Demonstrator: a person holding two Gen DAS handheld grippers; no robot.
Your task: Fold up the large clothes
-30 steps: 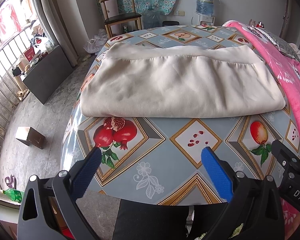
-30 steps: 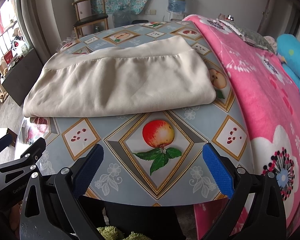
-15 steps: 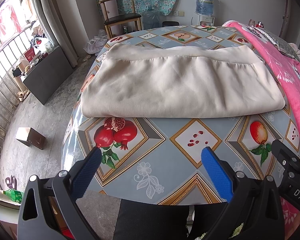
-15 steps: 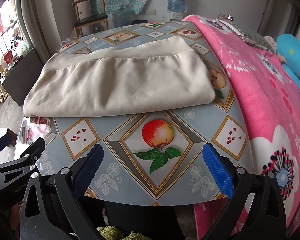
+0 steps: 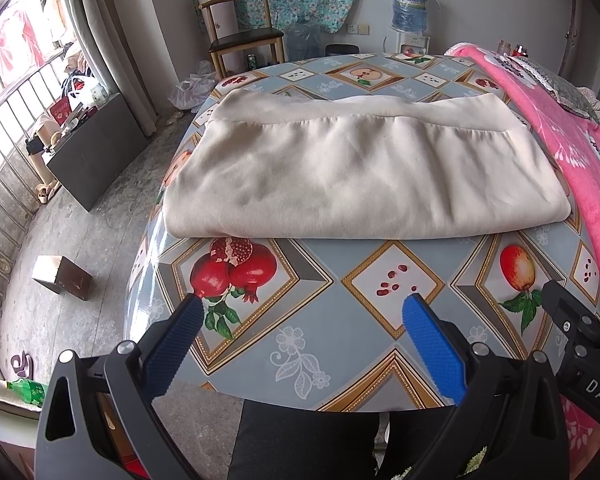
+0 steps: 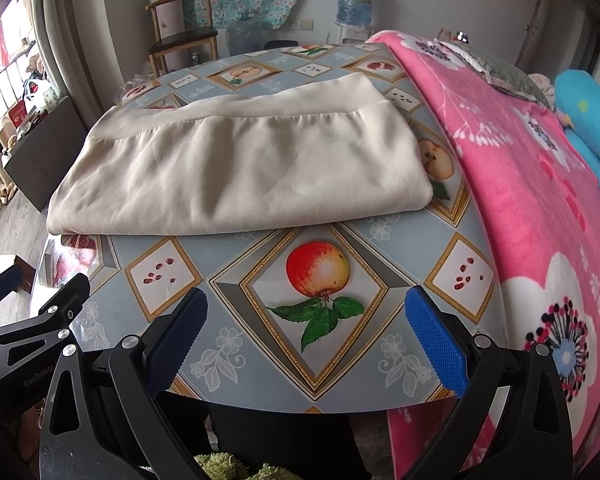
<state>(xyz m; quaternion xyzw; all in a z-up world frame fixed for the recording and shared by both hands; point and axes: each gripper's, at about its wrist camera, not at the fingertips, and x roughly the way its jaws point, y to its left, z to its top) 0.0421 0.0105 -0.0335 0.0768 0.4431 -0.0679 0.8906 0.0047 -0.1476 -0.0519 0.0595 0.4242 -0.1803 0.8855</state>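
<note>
A cream garment (image 5: 356, 172) lies folded into a wide flat rectangle on the middle of the fruit-patterned table (image 5: 300, 320); it also shows in the right wrist view (image 6: 240, 172). My left gripper (image 5: 302, 320) is open and empty, held over the table's near edge, well short of the garment. My right gripper (image 6: 306, 316) is open and empty too, over the near edge to the right of the left one. The right gripper's body shows in the left wrist view (image 5: 580, 344), and the left gripper's body shows in the right wrist view (image 6: 28, 328).
A pink flowered blanket (image 6: 540, 200) on a bed borders the table's right side. A wooden chair (image 5: 240, 36) and water bottles (image 5: 410, 6) stand beyond the far edge. A dark cabinet (image 5: 96, 152) and a small box (image 5: 62, 278) sit on the floor at left.
</note>
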